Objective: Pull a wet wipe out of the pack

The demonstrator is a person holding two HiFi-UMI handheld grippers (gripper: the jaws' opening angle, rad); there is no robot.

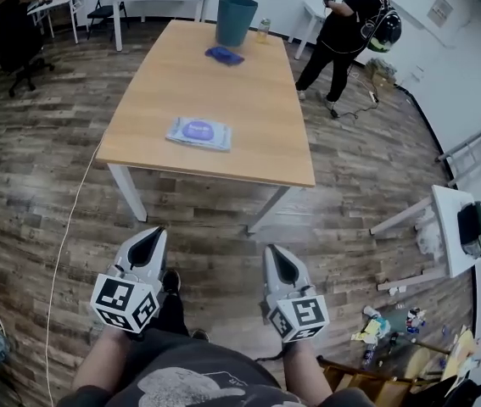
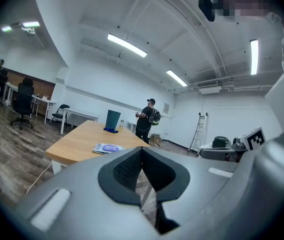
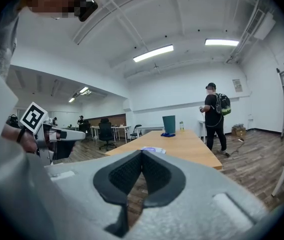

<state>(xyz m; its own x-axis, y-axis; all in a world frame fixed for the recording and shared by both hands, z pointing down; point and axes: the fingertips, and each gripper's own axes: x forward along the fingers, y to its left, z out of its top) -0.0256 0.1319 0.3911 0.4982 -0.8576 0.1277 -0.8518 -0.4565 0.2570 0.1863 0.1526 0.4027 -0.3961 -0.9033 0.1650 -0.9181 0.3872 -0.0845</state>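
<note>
The wet wipe pack, flat, white with a blue label, lies near the front edge of a long wooden table. It also shows small in the left gripper view and the right gripper view. My left gripper and right gripper are held side by side well short of the table, above the floor, both pointing toward it. Each has its jaws shut with nothing between them.
At the table's far end stand a teal bin, a blue cloth and a bottle. A person with a backpack stands beyond the far right corner. A white cable runs over the floor at left; clutter lies at right.
</note>
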